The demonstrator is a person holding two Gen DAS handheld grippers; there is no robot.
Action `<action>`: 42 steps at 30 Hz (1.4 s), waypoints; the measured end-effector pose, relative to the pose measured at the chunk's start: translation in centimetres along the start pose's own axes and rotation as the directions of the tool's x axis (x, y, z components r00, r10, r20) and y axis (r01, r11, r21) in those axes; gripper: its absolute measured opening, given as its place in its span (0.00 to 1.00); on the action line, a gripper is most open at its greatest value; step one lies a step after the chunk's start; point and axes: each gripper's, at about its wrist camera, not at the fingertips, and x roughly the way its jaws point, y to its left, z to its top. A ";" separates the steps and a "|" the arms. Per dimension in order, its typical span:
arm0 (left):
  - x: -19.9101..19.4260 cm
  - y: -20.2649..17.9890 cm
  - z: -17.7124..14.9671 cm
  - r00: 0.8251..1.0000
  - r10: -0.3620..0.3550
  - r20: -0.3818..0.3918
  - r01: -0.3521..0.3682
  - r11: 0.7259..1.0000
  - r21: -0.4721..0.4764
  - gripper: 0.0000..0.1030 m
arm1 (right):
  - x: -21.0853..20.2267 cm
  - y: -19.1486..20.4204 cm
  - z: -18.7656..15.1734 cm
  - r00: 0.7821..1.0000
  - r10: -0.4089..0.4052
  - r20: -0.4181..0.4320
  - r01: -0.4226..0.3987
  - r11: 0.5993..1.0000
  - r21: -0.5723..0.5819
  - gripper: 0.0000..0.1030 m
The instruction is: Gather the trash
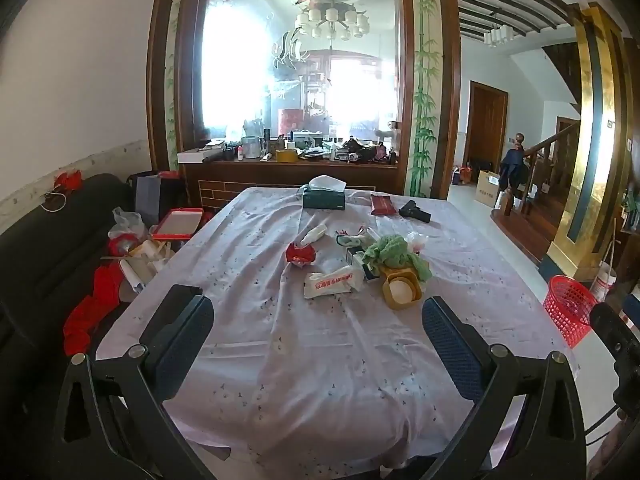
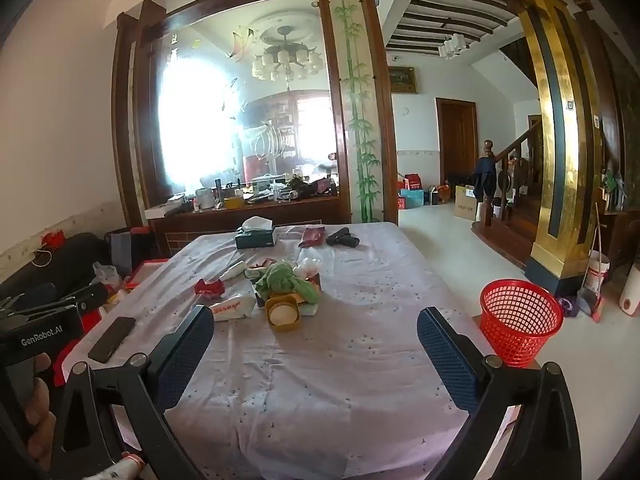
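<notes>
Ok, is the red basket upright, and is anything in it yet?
Upright: the red basket stands beside the table, its open rim up. It looks empty; only red mesh shows inside, though its bottom is not fully visible.

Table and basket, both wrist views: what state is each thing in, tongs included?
Left tongs: open, holding nothing.
Right tongs: open, holding nothing.
Red basket: upright beside the table, no trash visible inside.
Tissue box: open, a tissue sticking up.
Red wrapper: crumpled on the tablecloth.
Green cloth: bunched in a heap.
Phone: flat, screen dark.
</notes>
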 end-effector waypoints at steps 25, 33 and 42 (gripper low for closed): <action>1.5 -0.4 -0.5 0.999 -0.001 -0.037 0.000 1.000 -0.008 1.00 | 1.8 -0.1 -0.8 1.000 0.009 0.017 -0.009 1.000 -0.016 1.00; 1.5 -0.8 -0.5 0.999 -0.003 -0.036 0.003 1.000 -0.007 1.00 | 1.6 -0.3 -0.8 1.000 0.014 0.001 -0.014 1.000 -0.002 1.00; 1.5 -0.5 -0.4 0.999 -0.002 -0.037 0.002 1.000 -0.008 1.00 | 1.5 -0.3 -0.7 1.000 0.011 -0.007 -0.011 1.000 -0.006 1.00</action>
